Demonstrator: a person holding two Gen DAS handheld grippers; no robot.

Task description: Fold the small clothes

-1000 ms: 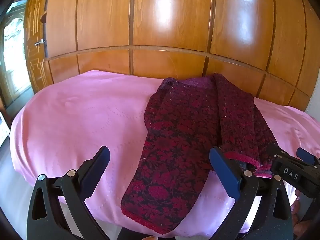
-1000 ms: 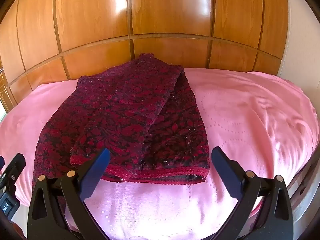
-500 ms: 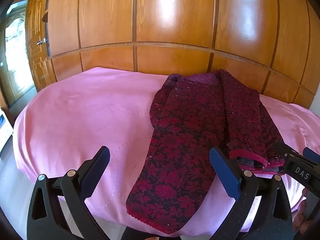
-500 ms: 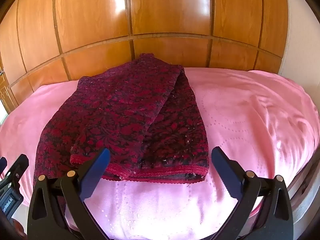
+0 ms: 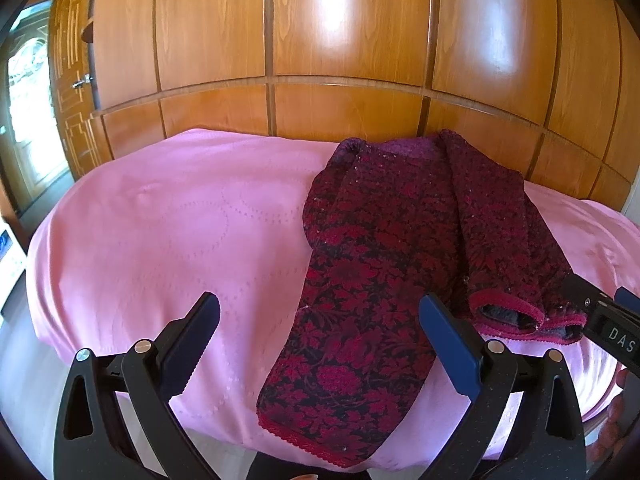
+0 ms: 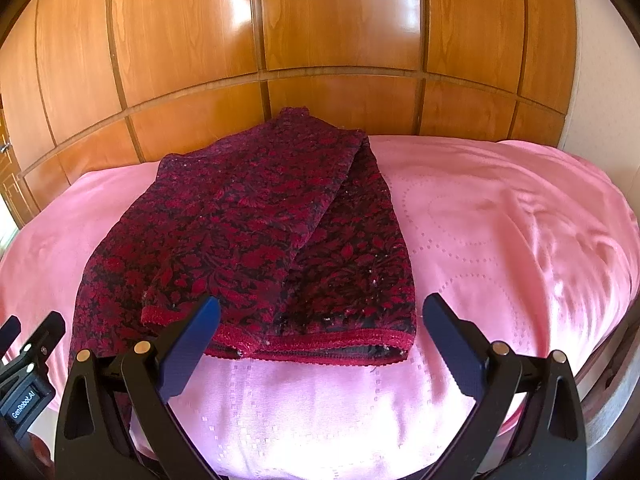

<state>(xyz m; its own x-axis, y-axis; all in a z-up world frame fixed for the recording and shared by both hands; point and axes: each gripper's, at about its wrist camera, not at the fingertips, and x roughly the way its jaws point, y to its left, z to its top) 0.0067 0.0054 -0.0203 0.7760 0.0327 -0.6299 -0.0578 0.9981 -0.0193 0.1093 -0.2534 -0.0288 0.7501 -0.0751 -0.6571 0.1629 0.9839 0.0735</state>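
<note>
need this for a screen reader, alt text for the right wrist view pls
A dark red floral patterned garment, partly folded, lies on a pink quilted bedspread before glossy orange wooden panels. The open right gripper hovers at its hem, holding nothing.

Open pink bedspread (image 5: 168, 232) either side of the dark red garment (image 5: 384, 264); wooden wardrobe (image 6: 320, 32) close behind.

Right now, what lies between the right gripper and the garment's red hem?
Only bare pink bedcover, seen in the right wrist view. The open right gripper frames the garment hem; nothing else intervenes.
</note>
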